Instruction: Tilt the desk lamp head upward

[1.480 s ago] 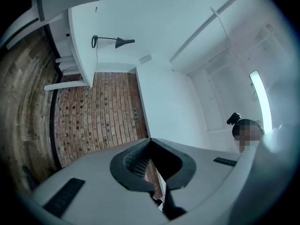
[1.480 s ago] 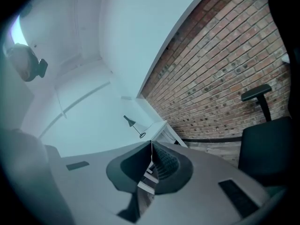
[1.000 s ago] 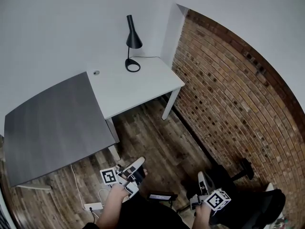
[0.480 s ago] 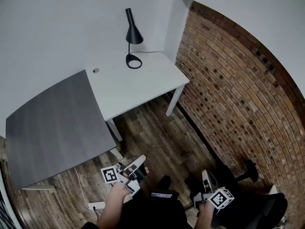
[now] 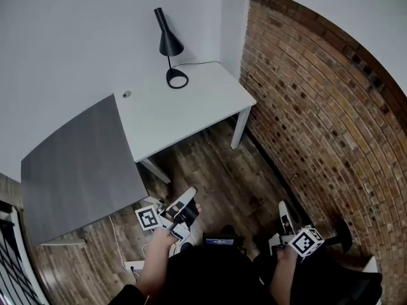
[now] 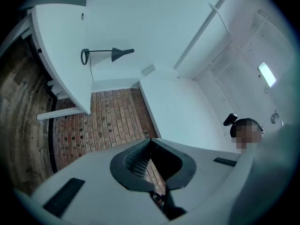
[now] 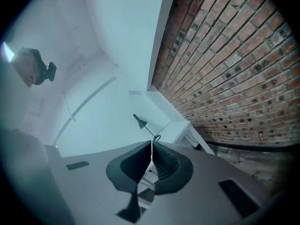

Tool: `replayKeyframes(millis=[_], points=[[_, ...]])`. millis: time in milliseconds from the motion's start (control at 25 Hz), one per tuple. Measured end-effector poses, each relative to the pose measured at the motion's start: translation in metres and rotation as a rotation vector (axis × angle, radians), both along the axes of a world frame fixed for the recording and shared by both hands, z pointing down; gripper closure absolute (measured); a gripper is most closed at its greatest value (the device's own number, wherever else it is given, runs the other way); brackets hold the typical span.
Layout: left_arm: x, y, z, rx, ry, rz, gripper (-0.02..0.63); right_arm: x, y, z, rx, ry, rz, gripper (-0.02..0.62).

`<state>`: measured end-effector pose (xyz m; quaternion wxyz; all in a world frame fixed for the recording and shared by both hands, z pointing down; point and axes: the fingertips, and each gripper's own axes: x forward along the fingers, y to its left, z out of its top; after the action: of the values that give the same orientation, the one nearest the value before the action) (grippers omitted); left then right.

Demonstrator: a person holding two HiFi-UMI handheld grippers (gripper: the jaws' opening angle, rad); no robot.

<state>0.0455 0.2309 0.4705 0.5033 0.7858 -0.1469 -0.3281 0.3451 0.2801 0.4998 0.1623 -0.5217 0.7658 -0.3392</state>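
Observation:
The black desk lamp [image 5: 168, 49] stands at the far end of the white desk [image 5: 191, 110], its cone head [image 5: 168, 40] pointing down over a ring base [image 5: 177, 78]. It also shows far off, as the lamp [image 6: 112, 54] in the left gripper view and as the small lamp [image 7: 140, 122] in the right gripper view. My left gripper [image 5: 184, 202] and right gripper [image 5: 283, 216] are held low by the person's body, well short of the desk. The left gripper [image 6: 150, 139] and the right gripper [image 7: 151, 142] are both shut with nothing between their jaws.
A dark grey table [image 5: 76, 164] adjoins the white desk on the left. A brick wall [image 5: 318, 107] runs along the right side. A power strip with a cable [image 5: 135, 266] lies on the wooden floor [image 5: 216, 176], and a black chair base [image 5: 343, 229] stands at the lower right.
The head view has swung, so the lamp and desk sit further left and higher in it. Both grippers remain low and shut; the right one shows slightly further right.

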Motion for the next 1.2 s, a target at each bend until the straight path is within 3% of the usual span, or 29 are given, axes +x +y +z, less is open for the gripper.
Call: replayKeyframes(millis=[120, 360, 760, 1000, 1200], points=[[0.027, -0.012, -0.007, 0.002, -0.018, -0.003, 0.594, 0.028, -0.02, -0.009, 0.029, -0.007, -0.019, 0.58], [0.064, -0.019, -0.008, -0.033, -0.043, -0.024, 0.594, 0.062, -0.032, 0.009, -0.015, -0.085, -0.057, 0.58], [0.083, -0.047, -0.01, -0.037, -0.039, -0.015, 0.594, 0.052, -0.063, -0.009, 0.055, -0.195, -0.123, 0.58], [0.092, -0.092, 0.002, -0.046, 0.016, 0.028, 0.594, 0.054, -0.09, -0.013, 0.063, -0.13, -0.085, 0.58], [0.09, -0.145, -0.006, -0.017, 0.055, 0.07, 0.594, 0.025, -0.129, -0.025, 0.076, -0.119, -0.111, 0.58]])
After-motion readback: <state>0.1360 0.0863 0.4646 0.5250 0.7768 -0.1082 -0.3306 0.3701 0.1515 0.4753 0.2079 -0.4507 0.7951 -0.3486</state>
